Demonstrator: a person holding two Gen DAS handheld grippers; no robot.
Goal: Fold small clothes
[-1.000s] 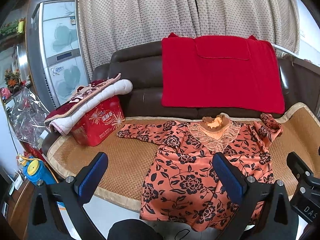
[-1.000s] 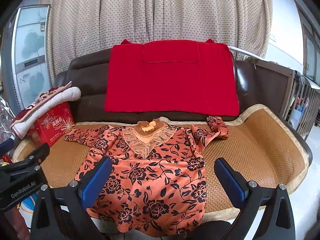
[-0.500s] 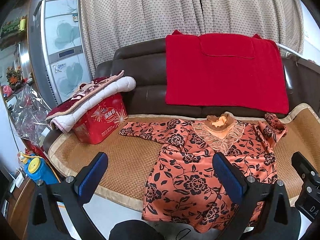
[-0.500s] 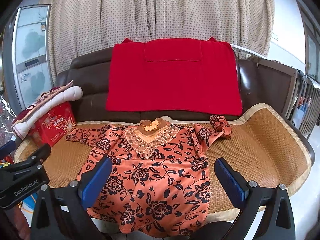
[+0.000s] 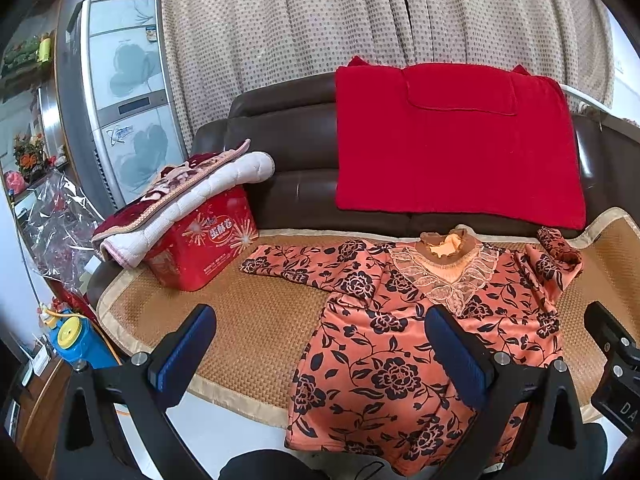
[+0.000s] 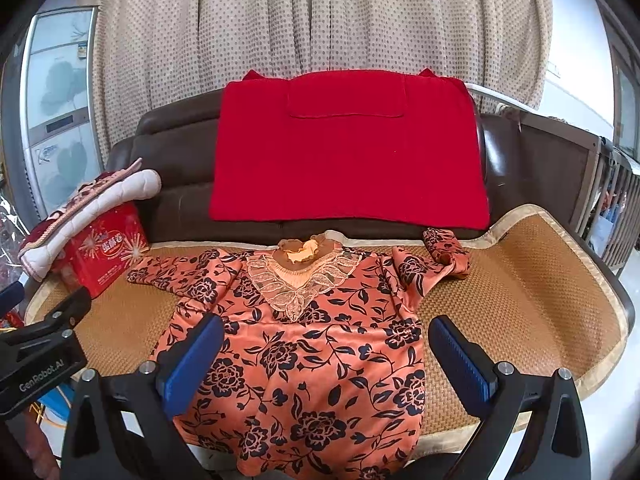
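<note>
An orange floral blouse (image 6: 304, 344) lies spread flat on the sofa's woven mat (image 6: 520, 280), centre of frame. The left gripper (image 5: 320, 352) and right gripper (image 6: 326, 360) hover above it, jaws wide, holding nothing.

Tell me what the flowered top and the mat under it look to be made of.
Flowered top: soft, matte knit or fleece-like fabric, going by its limp drape and dull surface; lace trim at the collar. Mat: woven rattan or bamboo, judging by its fine basket-weave grain, with a cloth-bound tan edge. Neither is certain from looks alone.
</note>
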